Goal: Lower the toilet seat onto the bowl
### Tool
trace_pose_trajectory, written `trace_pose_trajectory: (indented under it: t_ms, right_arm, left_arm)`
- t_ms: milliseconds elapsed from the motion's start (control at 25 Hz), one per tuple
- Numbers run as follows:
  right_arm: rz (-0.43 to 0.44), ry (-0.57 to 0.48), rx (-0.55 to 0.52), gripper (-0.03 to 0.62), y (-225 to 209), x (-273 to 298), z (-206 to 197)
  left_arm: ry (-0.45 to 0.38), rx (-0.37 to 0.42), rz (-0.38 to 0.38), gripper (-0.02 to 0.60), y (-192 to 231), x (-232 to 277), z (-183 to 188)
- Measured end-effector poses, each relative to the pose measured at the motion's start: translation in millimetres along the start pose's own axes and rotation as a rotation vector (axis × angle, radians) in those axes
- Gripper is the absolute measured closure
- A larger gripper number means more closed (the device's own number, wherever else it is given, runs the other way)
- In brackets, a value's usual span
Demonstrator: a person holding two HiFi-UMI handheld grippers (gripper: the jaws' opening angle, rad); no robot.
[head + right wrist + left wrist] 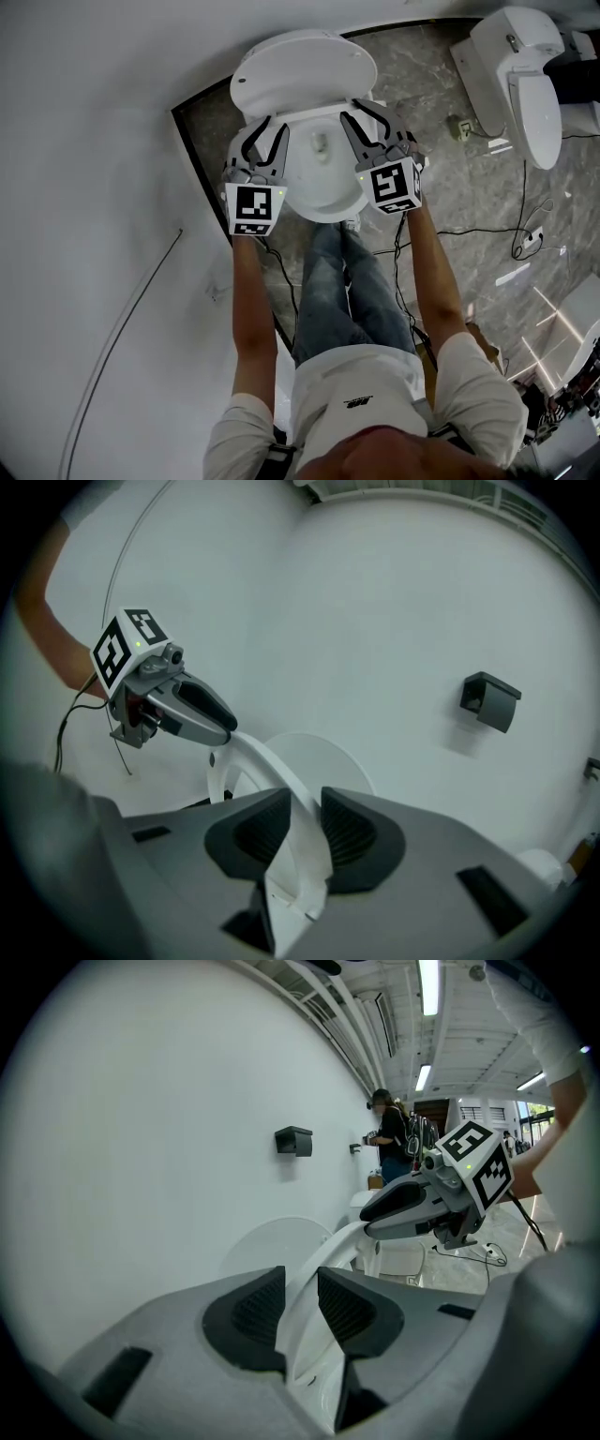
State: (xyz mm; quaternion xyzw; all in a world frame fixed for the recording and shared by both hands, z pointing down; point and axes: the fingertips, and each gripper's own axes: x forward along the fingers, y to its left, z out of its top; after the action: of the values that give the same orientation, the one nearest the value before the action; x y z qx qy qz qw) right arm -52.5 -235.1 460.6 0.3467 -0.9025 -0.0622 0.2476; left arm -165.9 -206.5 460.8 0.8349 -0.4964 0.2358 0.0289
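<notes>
White oval plastic toilet seat (273,768) tilted up, pinched at opposite side rims by left tool (267,131) and right tool (367,117); white ceramic bowl (314,173) directly beneath seat.

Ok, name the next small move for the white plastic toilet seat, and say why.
Probably lower the left gripper and right gripper together: each clamps a side of the white plastic toilet seat, which looks tilted above the white ceramic bowl.

The lid (309,66) blocks us at 12 o'clock, the wall (94,141) at 9. At 3 we find floor (469,187) with cables (478,229).
</notes>
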Motion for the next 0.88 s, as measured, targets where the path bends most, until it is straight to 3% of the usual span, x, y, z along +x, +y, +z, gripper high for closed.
trace_pose_trajectory:
  t_ms: [880]
  right_arm:
    - [0.064, -0.023, -0.015, 0.479, 32, -40, -16]
  left_arm:
    - [0.013, -0.027, 0.065, 0.460, -40, -34, -15]
